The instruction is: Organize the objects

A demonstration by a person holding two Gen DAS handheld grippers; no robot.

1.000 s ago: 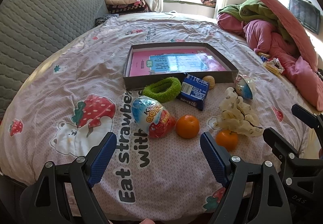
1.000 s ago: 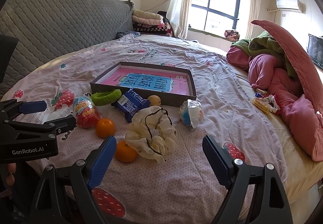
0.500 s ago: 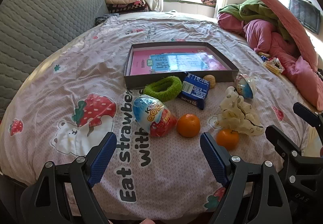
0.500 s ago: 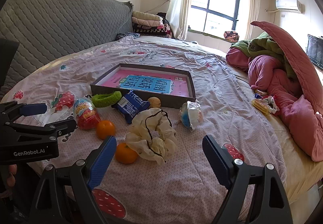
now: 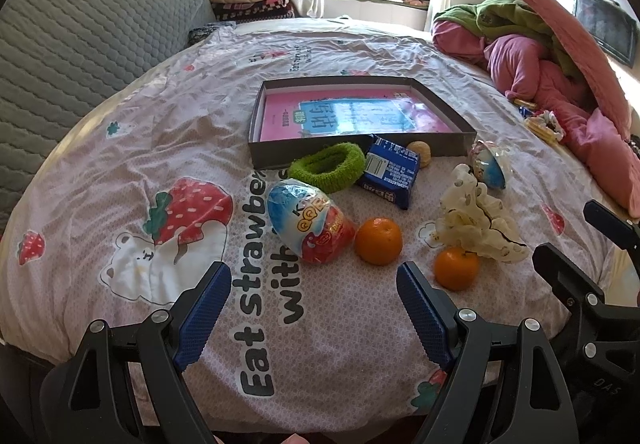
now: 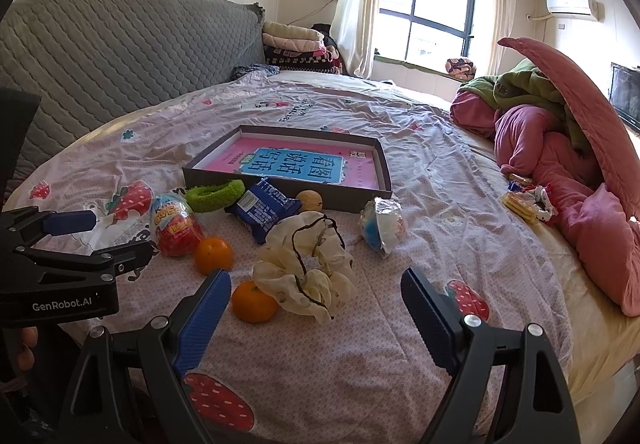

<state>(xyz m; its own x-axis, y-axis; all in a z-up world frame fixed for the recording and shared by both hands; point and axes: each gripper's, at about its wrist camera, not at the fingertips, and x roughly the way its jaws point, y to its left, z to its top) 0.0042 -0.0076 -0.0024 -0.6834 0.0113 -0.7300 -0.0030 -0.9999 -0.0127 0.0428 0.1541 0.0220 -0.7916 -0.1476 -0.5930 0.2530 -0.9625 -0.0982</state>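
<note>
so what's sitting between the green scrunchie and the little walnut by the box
The blue snack packet lies between the green scrunchie and the walnut, overlapping the scrunchie's edge; clearest in the left wrist view.

Two wrist views, low over bed [image 5: 120, 148] edge, facing window; both share box [image 5: 360, 116] [image 6: 288, 164] ahead of tongs.

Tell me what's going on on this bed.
A person holds the left hand-held gripper and right hand-held gripper open above the strawberry-print bedsheet, gripping nothing. Two oranges, a cream fabric scrunchie, a green fuzzy hair band and snack packets lie loose in front of the shallow grey cardboard box.
</note>
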